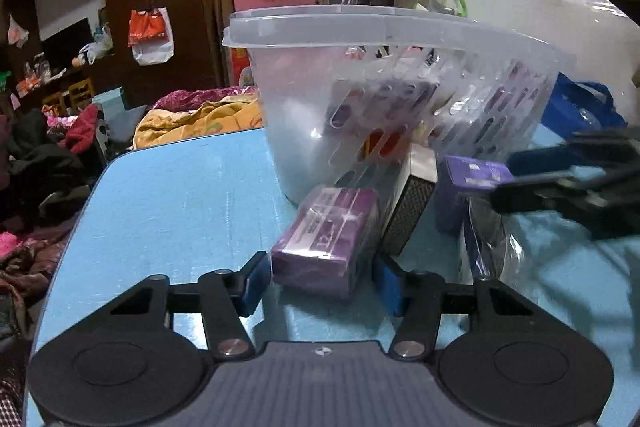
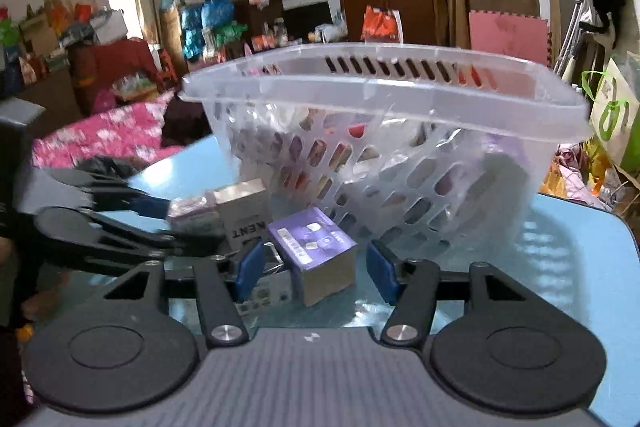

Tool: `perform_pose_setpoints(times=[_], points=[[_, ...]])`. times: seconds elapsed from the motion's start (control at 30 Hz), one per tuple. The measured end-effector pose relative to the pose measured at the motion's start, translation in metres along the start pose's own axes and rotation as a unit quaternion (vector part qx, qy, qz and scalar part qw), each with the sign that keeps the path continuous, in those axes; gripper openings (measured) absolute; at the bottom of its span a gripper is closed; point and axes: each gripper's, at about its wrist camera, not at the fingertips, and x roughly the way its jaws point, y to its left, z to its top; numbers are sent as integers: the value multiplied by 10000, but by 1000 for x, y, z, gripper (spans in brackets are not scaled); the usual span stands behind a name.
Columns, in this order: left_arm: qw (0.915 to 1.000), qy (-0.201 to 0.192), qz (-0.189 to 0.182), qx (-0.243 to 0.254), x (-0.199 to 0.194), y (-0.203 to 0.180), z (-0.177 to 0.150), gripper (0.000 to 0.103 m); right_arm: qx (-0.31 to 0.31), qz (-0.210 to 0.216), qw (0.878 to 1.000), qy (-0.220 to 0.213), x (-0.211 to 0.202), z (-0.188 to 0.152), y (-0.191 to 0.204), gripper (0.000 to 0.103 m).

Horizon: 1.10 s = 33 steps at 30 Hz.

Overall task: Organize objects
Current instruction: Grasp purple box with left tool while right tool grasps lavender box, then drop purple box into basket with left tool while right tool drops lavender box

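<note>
A plastic-wrapped purple box (image 1: 324, 235) lies on the blue table (image 1: 172, 195) in front of the clear slotted basket (image 1: 400, 27). My left gripper (image 1: 320, 267) straddles its near end, the blue pads (image 1: 254, 279) close beside it with a thin gap on the right. In the right wrist view a second purple box (image 2: 312, 247) stands between the fingers of my right gripper (image 2: 316, 259), with a visible gap on both sides. The left gripper (image 2: 180, 223) shows blurred at the left there, around the wrapped box (image 2: 192, 211). The right gripper (image 1: 504, 179) enters the left wrist view from the right.
A white box with a mesh-patterned side (image 1: 412, 215), printed with letters (image 2: 244, 215), leans against the basket (image 2: 380, 87), which holds several items. A clear plastic pack (image 1: 488, 247) lies under the right-hand box. The table edge (image 1: 80, 227) curves on the left, with piled clothes beyond.
</note>
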Motion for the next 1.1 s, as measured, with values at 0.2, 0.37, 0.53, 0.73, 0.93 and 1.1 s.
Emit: perform_pose_setpoints(times=[0.2, 0.37, 0.53, 0.73, 0.93, 1.1], points=[[9998, 25, -184, -27, 4, -2, 2, 77, 117, 210, 9997, -33, -4, -4, -9, 48], [9999, -42, -135, 73, 1, -11, -1, 68, 8, 152, 9997, -210, -30, -13, -9, 46], [9995, -183, -245, 35, -9, -13, -5, 45, -6, 165, 9989, -444, -52, -22, -5, 46], [9977, -479, -467, 74, -32, -15, -18, 45, -10, 211, 9972, -723, -73, -28, -2, 45], [9943, -916, -539, -16, -52, -15, -24, 45, 100, 202, 9952, -949, -81, -27, -4, 45], [9863, -1465, -757, -91, -85, -16, -8, 45, 61, 269, 9899, -1392, -104, -8, 0, 45]])
